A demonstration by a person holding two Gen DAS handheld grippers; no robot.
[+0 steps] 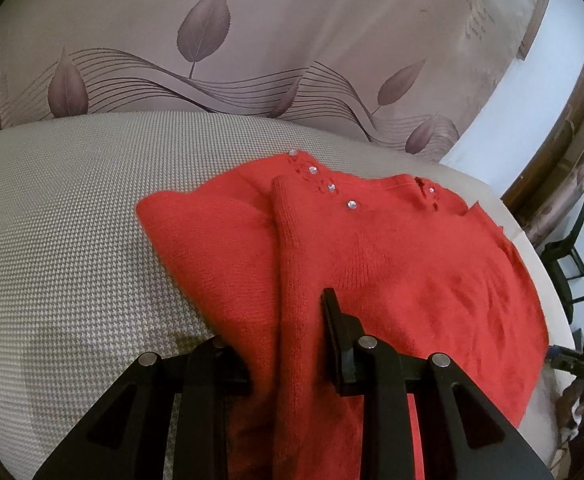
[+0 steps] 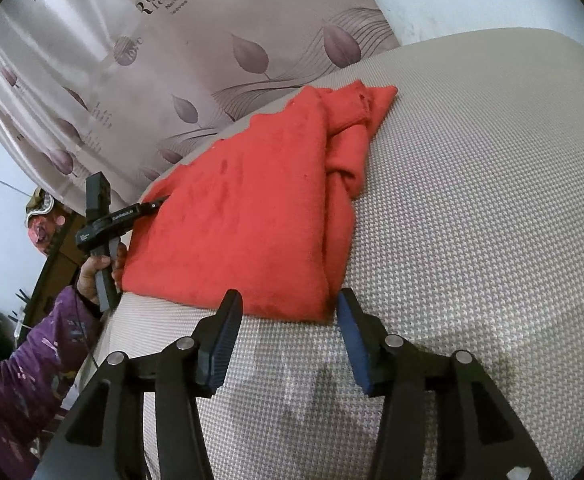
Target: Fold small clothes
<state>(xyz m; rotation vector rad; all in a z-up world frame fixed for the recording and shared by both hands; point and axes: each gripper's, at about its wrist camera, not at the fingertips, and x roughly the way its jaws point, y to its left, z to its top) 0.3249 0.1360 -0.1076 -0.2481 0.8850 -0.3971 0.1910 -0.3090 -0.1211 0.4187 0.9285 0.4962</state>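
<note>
Leaf-printed curtain (image 1: 251,40) behind, houndstooth cushion (image 1: 71,240) underneath. Red sweater (image 1: 392,272) spread across the cushion, rhinestones (image 1: 351,204) glinting near the neckline, well ahead of the jaws. Left gripper (image 1: 287,344) right over the near hem, fingers spread with a knit fold running between them, not pinched. Over on the right wrist view: right gripper (image 2: 287,320) jaws apart, gaping just short of the sweater's near edge, cushion fabric showing between the blue pads (image 2: 352,344). Left gripper at the garment's far-left side.
</note>
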